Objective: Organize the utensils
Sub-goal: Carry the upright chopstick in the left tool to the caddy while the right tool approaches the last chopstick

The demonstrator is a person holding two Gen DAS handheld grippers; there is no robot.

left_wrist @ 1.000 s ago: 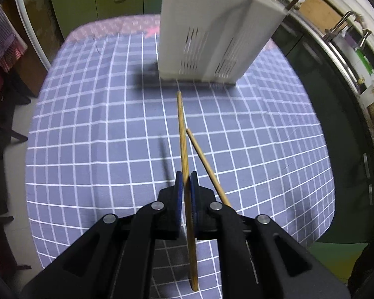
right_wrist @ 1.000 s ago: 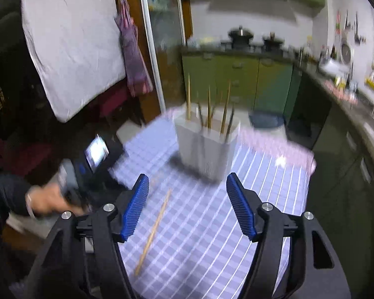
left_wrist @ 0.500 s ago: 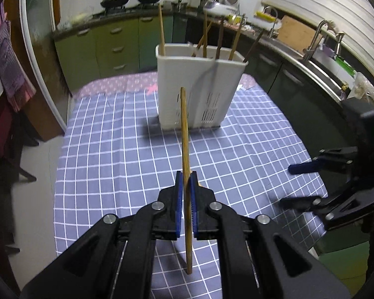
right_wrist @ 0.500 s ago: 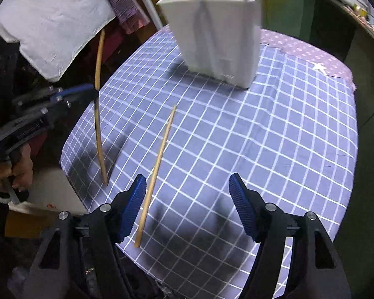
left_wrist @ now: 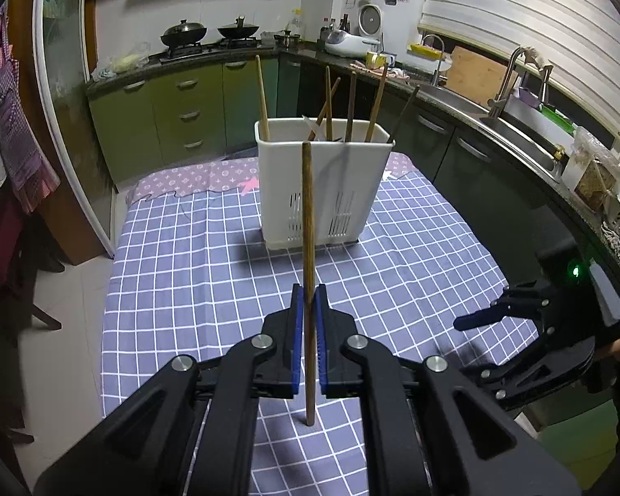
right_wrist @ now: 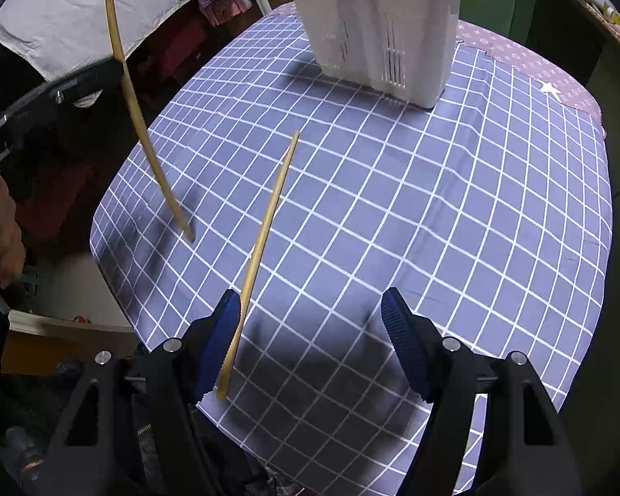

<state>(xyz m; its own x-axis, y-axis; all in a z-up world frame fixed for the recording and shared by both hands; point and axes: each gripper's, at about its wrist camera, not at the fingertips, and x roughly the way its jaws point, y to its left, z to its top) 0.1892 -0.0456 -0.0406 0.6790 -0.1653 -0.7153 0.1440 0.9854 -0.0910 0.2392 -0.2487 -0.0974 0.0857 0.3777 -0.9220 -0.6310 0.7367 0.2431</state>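
On the checked cloth (right_wrist: 434,206) a loose chopstick (right_wrist: 264,239) runs from 7 to 1 o'clock, against the wide-open, empty right gripper's (right_wrist: 310,339) left finger; left gripper (left_wrist: 308,330) clamps another chopstick (left_wrist: 308,248), holder (left_wrist: 322,190) at 12.

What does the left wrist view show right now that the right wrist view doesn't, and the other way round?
Only the left wrist view shows the holder's open top with chopsticks standing in it, and the kitchen counter behind. Only the right wrist view shows the loose chopstick lying on the checked cloth, beside the open right gripper's left finger. Both show the white holder, and the left gripper shut on the held chopstick.
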